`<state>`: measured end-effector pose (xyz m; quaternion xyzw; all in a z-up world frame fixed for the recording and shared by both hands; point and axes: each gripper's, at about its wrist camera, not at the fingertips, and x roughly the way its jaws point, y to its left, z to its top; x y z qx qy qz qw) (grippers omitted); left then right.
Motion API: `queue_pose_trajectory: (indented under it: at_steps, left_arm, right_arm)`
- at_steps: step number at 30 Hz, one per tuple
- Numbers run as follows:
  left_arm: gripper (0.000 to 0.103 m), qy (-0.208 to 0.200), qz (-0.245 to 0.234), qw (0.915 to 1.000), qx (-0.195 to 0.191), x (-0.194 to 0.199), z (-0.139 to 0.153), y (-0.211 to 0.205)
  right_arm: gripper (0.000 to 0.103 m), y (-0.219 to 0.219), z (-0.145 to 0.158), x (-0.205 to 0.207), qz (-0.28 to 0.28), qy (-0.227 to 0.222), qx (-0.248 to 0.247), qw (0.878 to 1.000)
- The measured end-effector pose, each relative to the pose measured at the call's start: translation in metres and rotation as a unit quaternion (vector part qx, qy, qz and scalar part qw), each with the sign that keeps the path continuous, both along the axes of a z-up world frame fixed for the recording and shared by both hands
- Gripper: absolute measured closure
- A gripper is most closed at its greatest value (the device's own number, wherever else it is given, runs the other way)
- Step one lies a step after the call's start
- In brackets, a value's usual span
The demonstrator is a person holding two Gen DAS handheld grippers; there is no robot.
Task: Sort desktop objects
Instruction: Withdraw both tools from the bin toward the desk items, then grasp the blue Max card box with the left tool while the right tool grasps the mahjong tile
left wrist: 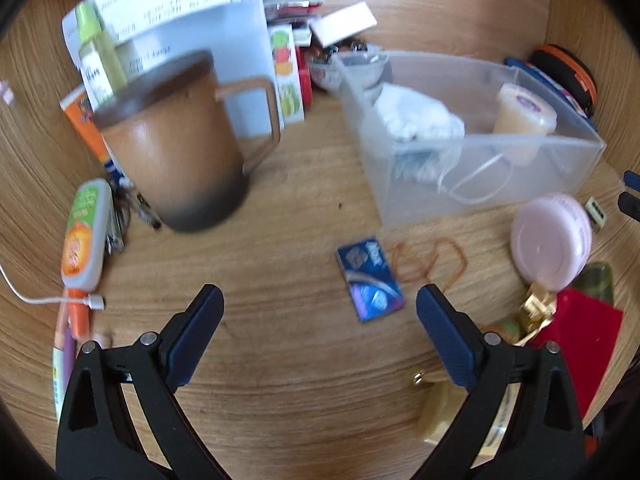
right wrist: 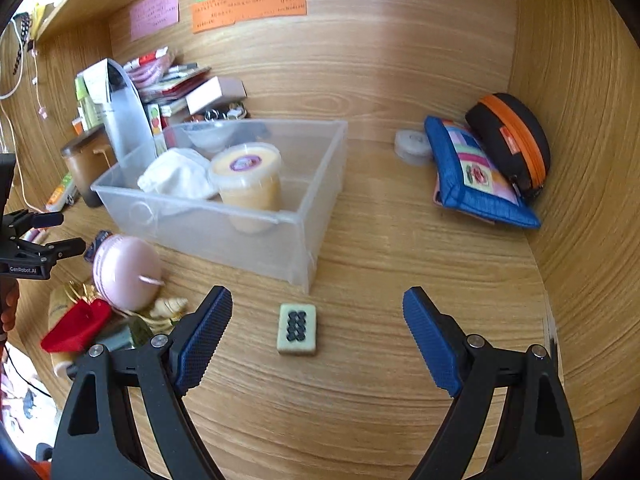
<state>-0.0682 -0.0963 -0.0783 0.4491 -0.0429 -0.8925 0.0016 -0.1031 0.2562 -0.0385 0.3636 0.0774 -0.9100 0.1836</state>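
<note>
Wooden desk: mahjong tile close only from right wrist

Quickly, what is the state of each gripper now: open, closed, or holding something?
Left gripper: open, holding nothing.
Right gripper: open, holding nothing; a tile lies on the desk between its fingers.

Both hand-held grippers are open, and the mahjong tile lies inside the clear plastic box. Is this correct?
Not quite. The mahjong tile lies on the desk, outside the clear plastic box, in front of the right hand-held gripper, as the right wrist view shows. Both are open, including the left hand-held gripper.
</note>
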Motion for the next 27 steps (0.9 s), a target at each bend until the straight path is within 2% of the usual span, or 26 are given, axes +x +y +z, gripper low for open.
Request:
queue_pose_trajectory:
  at_steps: [5,8,12,16,18,27]
  left_arm:
    - [0.005,-0.001,-0.013,0.9999,-0.001,0.001,-0.005,0.004]
    - [0.006,-0.005,-0.004,0.9998,-0.018,-0.006,-0.010,0.009]
    - [0.016,-0.014,-0.013,0.9998,-0.004,-0.011,-0.012,0.010]
    - [0.019,-0.013,-0.017,0.9998,0.004,-0.010,-0.012,0.007]
    - [0.025,-0.016,-0.022,0.9995,0.015,-0.008,-0.012,0.005]
    - [0.027,-0.015,-0.041,0.9985,0.033,-0.006,-0.013,0.001]
  right_arm:
    - [0.017,0.002,-0.008,-0.004,-0.007,-0.009,0.007,1.000]
    - [0.017,0.004,-0.011,-0.006,-0.017,-0.009,0.014,1.000]
    - [0.017,0.004,-0.017,-0.007,-0.013,-0.016,0.015,1.000]
    - [0.017,0.002,-0.021,-0.005,-0.008,-0.015,0.025,1.000]
    - [0.017,0.002,-0.022,-0.006,-0.007,-0.016,0.026,1.000]
    - [0.018,-0.004,-0.029,-0.010,0.008,-0.031,0.026,0.999]
